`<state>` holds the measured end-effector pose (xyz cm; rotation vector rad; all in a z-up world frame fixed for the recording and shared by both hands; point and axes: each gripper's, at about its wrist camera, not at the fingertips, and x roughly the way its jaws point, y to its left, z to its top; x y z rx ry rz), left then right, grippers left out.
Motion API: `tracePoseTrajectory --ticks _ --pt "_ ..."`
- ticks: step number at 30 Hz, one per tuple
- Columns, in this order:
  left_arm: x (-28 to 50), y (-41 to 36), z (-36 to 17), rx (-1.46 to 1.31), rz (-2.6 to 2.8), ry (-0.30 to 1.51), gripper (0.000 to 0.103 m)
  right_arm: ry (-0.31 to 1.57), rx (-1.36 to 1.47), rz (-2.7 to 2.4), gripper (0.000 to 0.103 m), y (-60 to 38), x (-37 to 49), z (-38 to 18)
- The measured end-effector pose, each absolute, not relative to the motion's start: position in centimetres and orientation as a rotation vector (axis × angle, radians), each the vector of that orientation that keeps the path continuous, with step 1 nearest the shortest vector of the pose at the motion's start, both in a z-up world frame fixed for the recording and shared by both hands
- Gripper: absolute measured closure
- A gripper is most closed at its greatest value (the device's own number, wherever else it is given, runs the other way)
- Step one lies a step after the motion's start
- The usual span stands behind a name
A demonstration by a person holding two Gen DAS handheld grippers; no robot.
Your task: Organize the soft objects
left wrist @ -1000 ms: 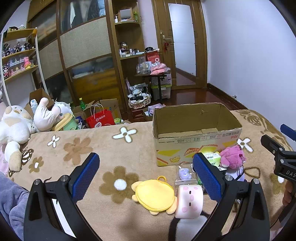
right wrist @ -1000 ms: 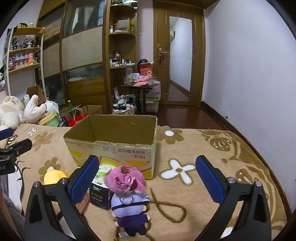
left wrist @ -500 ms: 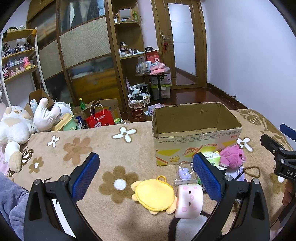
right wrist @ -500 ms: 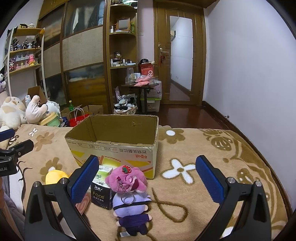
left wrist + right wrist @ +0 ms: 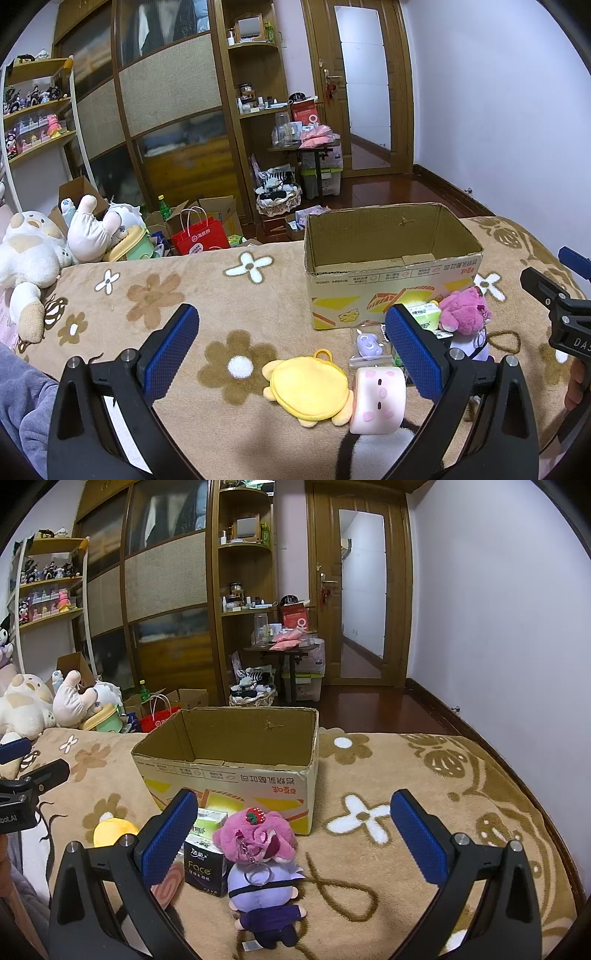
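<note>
While both grippers hang over the blanket (image 5: 155, 295), their fingers are spread wide and hold nothing. The left gripper (image 5: 291, 347) has blue pads (image 5: 168, 350). Between them lie a yellow toy (image 5: 308, 393) and a pink pillow (image 5: 376, 398), touching each other. Just past the pillow sits a small purple toy (image 5: 365, 345) in a clear bag.

The right gripper (image 5: 291, 834) hangs wide above a pink doll (image 5: 258, 864) that lies on its front. Just left of the doll stand two tissue packs (image 5: 205, 853). The yellow toy (image 5: 112, 830) peeks out farther left.

Behind all these sits the box (image 5: 236, 775), open at the top, with the doll and tissue packs close to its front wall. Big white plush toys (image 5: 33, 254) lie at the far left edge of the blanket.
</note>
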<state>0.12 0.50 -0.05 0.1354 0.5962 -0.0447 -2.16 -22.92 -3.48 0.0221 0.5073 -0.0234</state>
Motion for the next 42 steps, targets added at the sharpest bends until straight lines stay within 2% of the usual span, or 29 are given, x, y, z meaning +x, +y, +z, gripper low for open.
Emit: tracePoseTrajectory --ticks 42 --pt "-0.01 0.49 -0.17 0.138 -0.042 0.599 0.003 0.516 0.028 -0.017 0.000 -22.71 -2.42 -3.39"
